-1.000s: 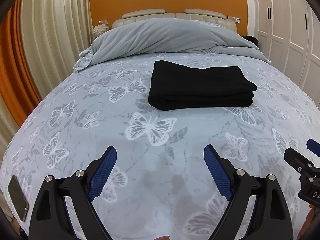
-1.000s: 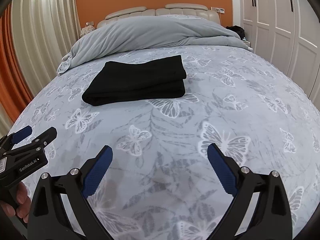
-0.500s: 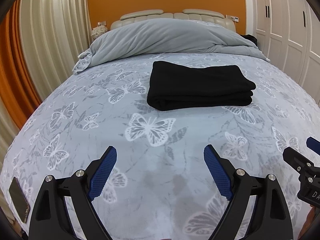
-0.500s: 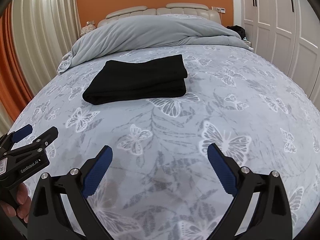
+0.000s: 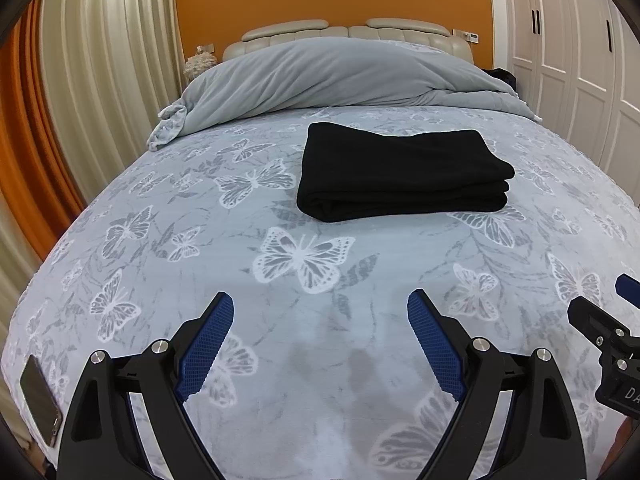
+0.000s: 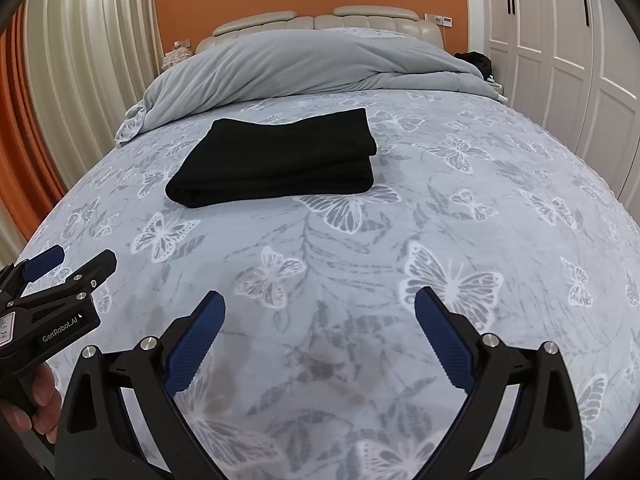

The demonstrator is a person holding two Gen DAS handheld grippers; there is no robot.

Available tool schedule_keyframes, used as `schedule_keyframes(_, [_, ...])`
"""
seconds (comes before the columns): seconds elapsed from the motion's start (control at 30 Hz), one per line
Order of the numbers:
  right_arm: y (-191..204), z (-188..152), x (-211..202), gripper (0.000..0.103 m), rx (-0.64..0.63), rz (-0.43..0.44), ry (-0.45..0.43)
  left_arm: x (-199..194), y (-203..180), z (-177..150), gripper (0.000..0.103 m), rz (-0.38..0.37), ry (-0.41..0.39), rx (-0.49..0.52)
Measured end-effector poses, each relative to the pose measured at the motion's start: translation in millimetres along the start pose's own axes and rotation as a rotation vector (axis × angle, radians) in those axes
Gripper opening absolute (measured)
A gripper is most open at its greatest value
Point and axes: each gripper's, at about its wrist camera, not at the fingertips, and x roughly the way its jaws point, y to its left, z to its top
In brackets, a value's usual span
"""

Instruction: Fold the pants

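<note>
Judging fold done: black pants (image 5: 404, 174) lie stacked, compact, upper centre of frame on butterfly bedspread (image 5: 304, 256). My left gripper (image 5: 320, 340) and right gripper (image 6: 318, 338) gape empty, well apart from pants. Nothing left, I reckon.

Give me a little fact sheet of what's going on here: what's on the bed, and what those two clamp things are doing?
garment: black pants, folded into a compact stack
surface: butterfly-print bedspread
behind pants: grey duvet bunched near the headboard
left hand-held gripper: open, empty, apart from the pants
right hand-held gripper: open, empty, apart from the pants
other item: phone at the bed's near left edge
</note>
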Motion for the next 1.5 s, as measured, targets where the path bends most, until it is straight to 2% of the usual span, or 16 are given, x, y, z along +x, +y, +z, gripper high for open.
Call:
schedule_keyframes(1.07, [0.7, -0.7, 0.0, 0.094, -0.002, -0.001, 0.002, -1.9, -0.5, -0.9, 0.086, 0.019, -0.027, 0.029])
schedule_keyframes(1.3, [1.5, -0.3, 0.2, 0.094, -0.002, -0.003, 0.002, 2.5, 4.7, -2.3, 0.086, -0.037, 0.005, -0.014])
schedule_keyframes(1.43, [1.9, -0.4, 0.0, 0.094, -0.002, -0.003, 0.002, -1.5, 3.4, -2.3, 0.086, -0.012, -0.027, 0.001])
schedule_keyframes(1.5, [2.4, -0.4, -0.1, 0.094, -0.002, -0.004, 0.001, -0.3, 1.6, -1.7, 0.086, -0.003, -0.015, 0.012])
